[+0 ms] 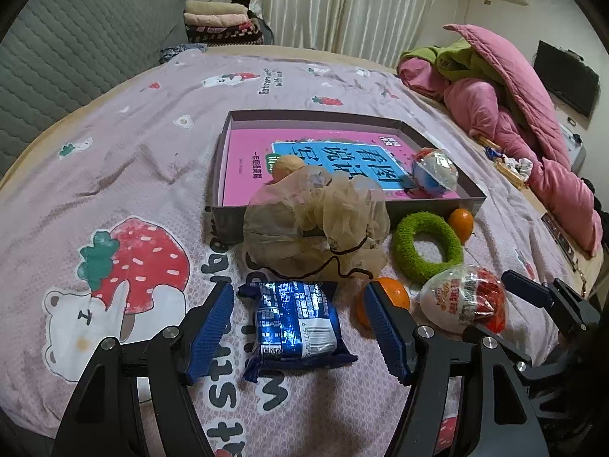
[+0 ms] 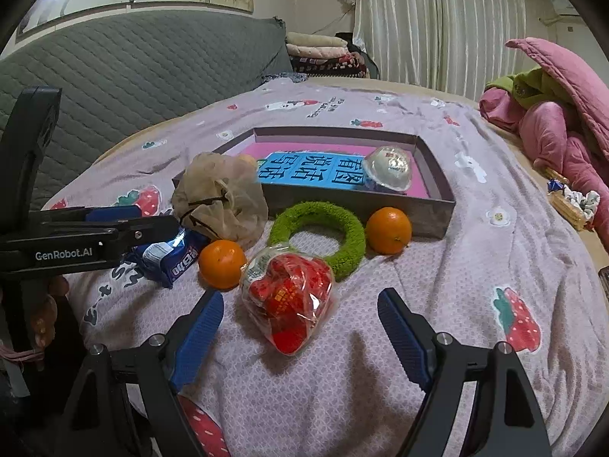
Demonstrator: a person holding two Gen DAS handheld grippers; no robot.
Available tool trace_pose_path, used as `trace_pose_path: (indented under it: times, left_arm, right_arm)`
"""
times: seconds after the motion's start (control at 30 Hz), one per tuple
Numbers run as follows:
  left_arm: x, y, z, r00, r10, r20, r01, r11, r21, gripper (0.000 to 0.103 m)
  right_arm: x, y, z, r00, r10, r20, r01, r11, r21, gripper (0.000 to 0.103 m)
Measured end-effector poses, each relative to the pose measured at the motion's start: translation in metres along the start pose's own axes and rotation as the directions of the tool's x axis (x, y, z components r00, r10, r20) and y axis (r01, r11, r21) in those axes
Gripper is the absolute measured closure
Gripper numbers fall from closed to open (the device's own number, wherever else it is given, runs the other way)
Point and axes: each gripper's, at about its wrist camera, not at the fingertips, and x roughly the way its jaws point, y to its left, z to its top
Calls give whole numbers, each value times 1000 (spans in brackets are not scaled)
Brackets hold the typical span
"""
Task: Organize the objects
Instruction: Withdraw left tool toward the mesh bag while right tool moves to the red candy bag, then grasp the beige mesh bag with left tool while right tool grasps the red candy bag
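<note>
A blue snack packet (image 1: 300,323) lies flat on the bedspread between the pads of my left gripper (image 1: 298,289), which is open and not touching it. A wrapped red-and-white egg toy (image 2: 289,297) sits between the tips of my right gripper (image 2: 300,295), also open and apart from it. Behind them are a beige mesh pouf (image 1: 316,224), a green fuzzy ring (image 2: 319,232) and two oranges (image 2: 222,264) (image 2: 388,230). A shallow grey box (image 2: 437,205) holds a pink book, a blue-and-white egg toy (image 2: 388,169) and a small yellowish ball (image 1: 287,165).
A pile of pink and green quilts (image 1: 514,114) fills the bed's right side, with small clutter (image 1: 510,167) beside it. A grey quilted headboard (image 2: 133,76) rises at the left. Printed bedspread (image 1: 114,152) stretches left of the box.
</note>
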Motion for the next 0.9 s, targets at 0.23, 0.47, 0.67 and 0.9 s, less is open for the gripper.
trace_pose_path:
  times: [0.23, 0.47, 0.67, 0.9]
  left_arm:
    - [8, -1, 6, 1000, 11, 0, -11, 1000, 0, 31]
    - [15, -2, 14, 1000, 21, 17, -21, 1000, -2, 31]
    - [22, -6, 23, 999, 34, 34, -34, 999, 8, 31]
    - [30, -7, 30, 999, 28, 30, -28, 1000, 14, 30]
  right_arm:
    - [4, 0, 2, 1000, 2, -5, -2, 1000, 3, 20]
    - [9, 3, 3, 1000, 11, -16, -11, 1000, -5, 20]
    - [14, 2, 3, 999, 18, -34, -18, 1000, 5, 20]
    - [18, 0, 3, 999, 22, -43, -21, 1000, 15, 20]
